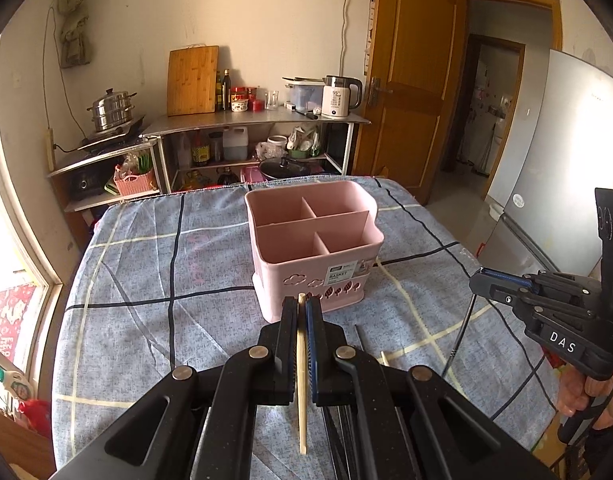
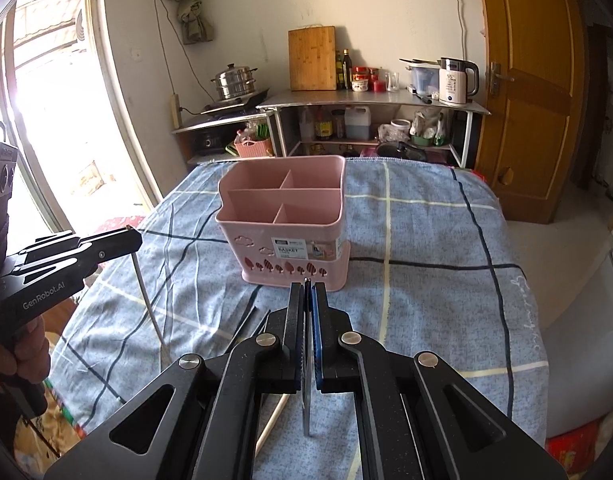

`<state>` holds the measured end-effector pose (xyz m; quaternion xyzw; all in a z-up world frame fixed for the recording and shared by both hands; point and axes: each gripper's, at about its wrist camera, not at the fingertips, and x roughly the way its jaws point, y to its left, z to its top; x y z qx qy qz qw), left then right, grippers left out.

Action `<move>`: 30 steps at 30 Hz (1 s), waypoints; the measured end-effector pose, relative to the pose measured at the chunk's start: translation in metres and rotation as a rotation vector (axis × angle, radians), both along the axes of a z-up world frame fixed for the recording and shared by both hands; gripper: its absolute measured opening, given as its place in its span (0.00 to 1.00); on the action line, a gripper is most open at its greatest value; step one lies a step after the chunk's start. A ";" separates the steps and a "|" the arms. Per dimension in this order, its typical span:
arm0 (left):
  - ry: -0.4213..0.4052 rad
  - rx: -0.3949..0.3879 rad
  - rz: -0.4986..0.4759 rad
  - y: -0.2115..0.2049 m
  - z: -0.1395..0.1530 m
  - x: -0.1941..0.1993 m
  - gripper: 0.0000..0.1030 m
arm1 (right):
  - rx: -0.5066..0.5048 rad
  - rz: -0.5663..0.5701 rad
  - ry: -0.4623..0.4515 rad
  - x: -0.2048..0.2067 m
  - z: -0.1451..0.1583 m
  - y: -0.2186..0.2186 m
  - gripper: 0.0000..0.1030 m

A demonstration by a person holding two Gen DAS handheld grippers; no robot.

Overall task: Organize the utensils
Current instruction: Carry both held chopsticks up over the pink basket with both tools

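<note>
Where legible, "BASKET" on caddy (image 1: 314,240)

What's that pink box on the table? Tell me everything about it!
The pink basket looks like plastic. It stands upright on the blue checked cloth, and thin walls split it into four empty sections. Cloud and leaf shapes are cut through its front, where a label reads BASKET. Neither gripper touches it.

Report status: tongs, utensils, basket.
Left tongs shut on wooden chopstick. Right tongs shut on thin metal utensil. Pink basket empty, ahead. Path open.
</note>
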<state>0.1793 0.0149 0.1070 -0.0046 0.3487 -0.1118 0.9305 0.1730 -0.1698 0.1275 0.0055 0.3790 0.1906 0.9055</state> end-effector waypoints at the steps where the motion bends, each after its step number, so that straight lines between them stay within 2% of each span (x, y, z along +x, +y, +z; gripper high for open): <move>1: -0.003 -0.003 -0.002 0.000 0.002 -0.001 0.04 | 0.004 0.000 -0.003 0.000 0.002 -0.001 0.03; 14: -0.046 -0.026 -0.010 -0.003 0.047 0.017 0.04 | 0.045 0.023 -0.073 0.014 0.039 0.000 0.03; 25: -0.105 -0.080 0.025 0.009 0.105 0.066 0.04 | 0.100 0.029 -0.166 0.054 0.091 0.017 0.03; 30: -0.120 -0.087 0.048 0.012 0.116 0.095 0.04 | 0.124 0.031 -0.186 0.077 0.101 0.032 0.03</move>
